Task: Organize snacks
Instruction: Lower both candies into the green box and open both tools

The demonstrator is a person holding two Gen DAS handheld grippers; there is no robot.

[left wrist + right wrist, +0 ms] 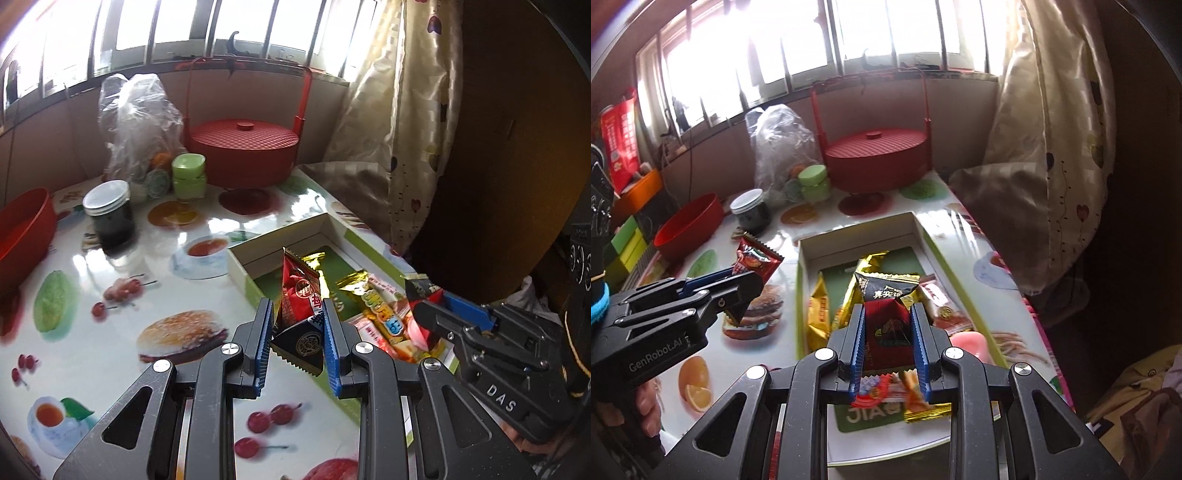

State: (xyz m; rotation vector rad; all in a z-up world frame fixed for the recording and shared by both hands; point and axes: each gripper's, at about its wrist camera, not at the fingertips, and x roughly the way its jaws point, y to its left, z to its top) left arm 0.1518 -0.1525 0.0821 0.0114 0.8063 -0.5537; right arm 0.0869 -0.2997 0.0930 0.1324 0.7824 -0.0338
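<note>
My left gripper (298, 318) is shut on a red and black snack packet (300, 295), held above the table just left of the open green-lined box (240, 258). It shows from the side in the right wrist view (748, 291) with its red packet (756, 259). My right gripper (888, 325) is shut on a black and red snack packet (886, 295), held over the box (803, 258). In the left wrist view it (430, 306) reaches in from the right with its packet (421, 288). Several gold and pink wrapped snacks (384, 314) lie in the box.
A red lidded basket with a tall handle (242, 149) stands at the back. A dark jar (109, 218), a green jar (189, 175), a clear plastic bag (136, 122) and a red bowl (22, 229) stand left. A curtain (399, 129) hangs right.
</note>
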